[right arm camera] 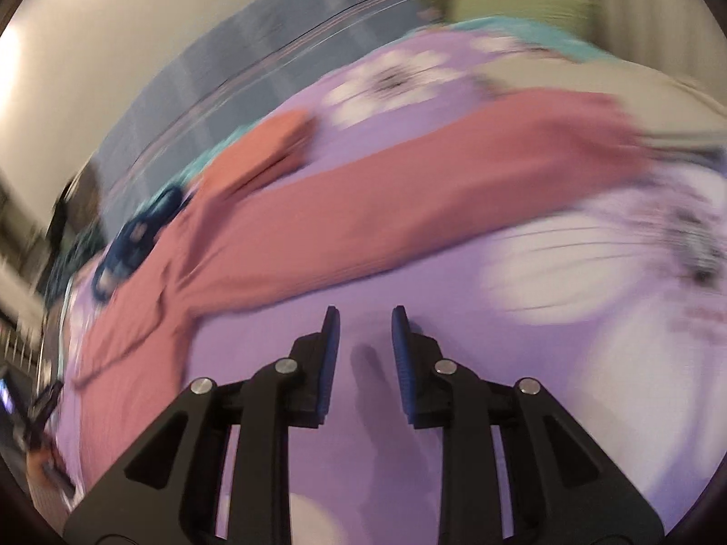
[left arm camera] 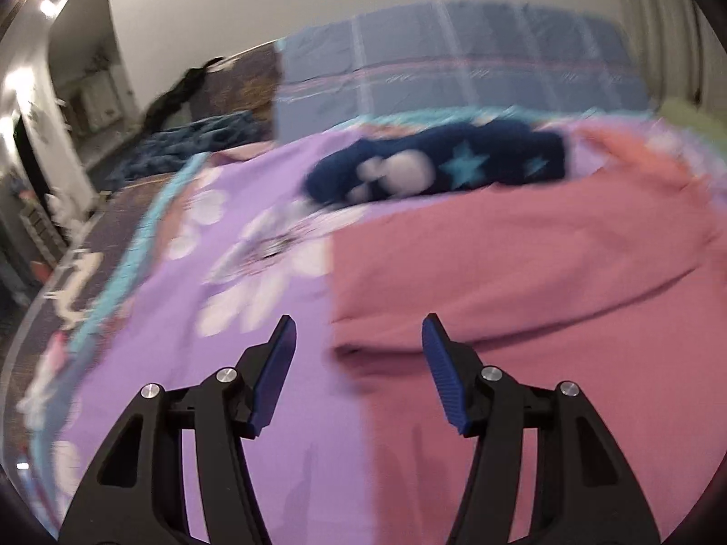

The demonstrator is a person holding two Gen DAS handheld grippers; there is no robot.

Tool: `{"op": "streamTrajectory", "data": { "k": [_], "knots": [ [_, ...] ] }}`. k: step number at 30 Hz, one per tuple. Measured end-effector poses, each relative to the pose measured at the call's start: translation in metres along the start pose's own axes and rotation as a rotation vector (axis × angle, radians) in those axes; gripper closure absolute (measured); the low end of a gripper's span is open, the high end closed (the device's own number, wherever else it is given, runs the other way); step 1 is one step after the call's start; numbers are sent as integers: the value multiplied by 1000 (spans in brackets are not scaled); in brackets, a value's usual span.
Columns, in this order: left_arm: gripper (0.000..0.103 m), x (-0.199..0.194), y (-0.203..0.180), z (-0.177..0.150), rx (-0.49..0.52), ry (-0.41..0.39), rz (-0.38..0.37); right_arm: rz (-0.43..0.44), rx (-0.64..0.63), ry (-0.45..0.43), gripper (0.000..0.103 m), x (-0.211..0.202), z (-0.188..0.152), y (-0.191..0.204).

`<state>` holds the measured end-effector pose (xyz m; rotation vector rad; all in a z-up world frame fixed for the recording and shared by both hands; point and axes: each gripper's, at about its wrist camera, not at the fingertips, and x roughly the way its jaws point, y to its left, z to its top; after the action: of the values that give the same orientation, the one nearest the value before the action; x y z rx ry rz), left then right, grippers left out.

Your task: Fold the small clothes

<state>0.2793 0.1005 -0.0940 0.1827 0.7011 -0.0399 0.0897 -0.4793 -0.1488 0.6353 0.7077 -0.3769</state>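
Observation:
A pink garment (left arm camera: 513,281) lies spread on a purple flowered bedspread (left arm camera: 254,245). My left gripper (left arm camera: 359,331) is open and empty, hovering over the garment's left edge. In the right wrist view the pink garment (right arm camera: 345,218) stretches across the bedspread (right arm camera: 454,408), with a sleeve (right arm camera: 568,122) running to the right. My right gripper (right arm camera: 365,318) is open with a narrow gap, empty, just in front of the garment's near edge. Both views are blurred by motion.
A dark blue garment with light stars (left arm camera: 436,163) lies beyond the pink one; it also shows in the right wrist view (right arm camera: 131,236). A blue striped sheet (left arm camera: 454,59) and a green pillow (right arm camera: 513,4) are at the back. The room floor is to the left.

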Motion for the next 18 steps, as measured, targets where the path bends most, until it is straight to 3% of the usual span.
{"op": "streamTrajectory", "data": {
  "k": [2,6,10,12,13,14,17,18],
  "knots": [
    [45,-5,-19,10,-8,-23,-79,-16,87,-39,79,-9,8,-27],
    [50,2,-69,26,30,-66,-150,-68,180,-110,74,-17,22,-63],
    [51,38,-111,30,24,21,-248,4,255,-111,66,-2,33,-77],
    [51,65,-129,24,28,81,-254,39,278,-126,54,5,37,-77],
    [50,78,-136,20,32,117,-254,42,282,-131,53,9,40,-75],
    [48,92,-142,13,38,160,-246,34,281,-134,53,11,41,-75],
    [48,90,-142,14,32,149,-253,1,260,-134,55,17,49,-70],
    [47,91,-141,12,26,148,-263,-11,251,-132,68,19,51,-68]
  ]
}}
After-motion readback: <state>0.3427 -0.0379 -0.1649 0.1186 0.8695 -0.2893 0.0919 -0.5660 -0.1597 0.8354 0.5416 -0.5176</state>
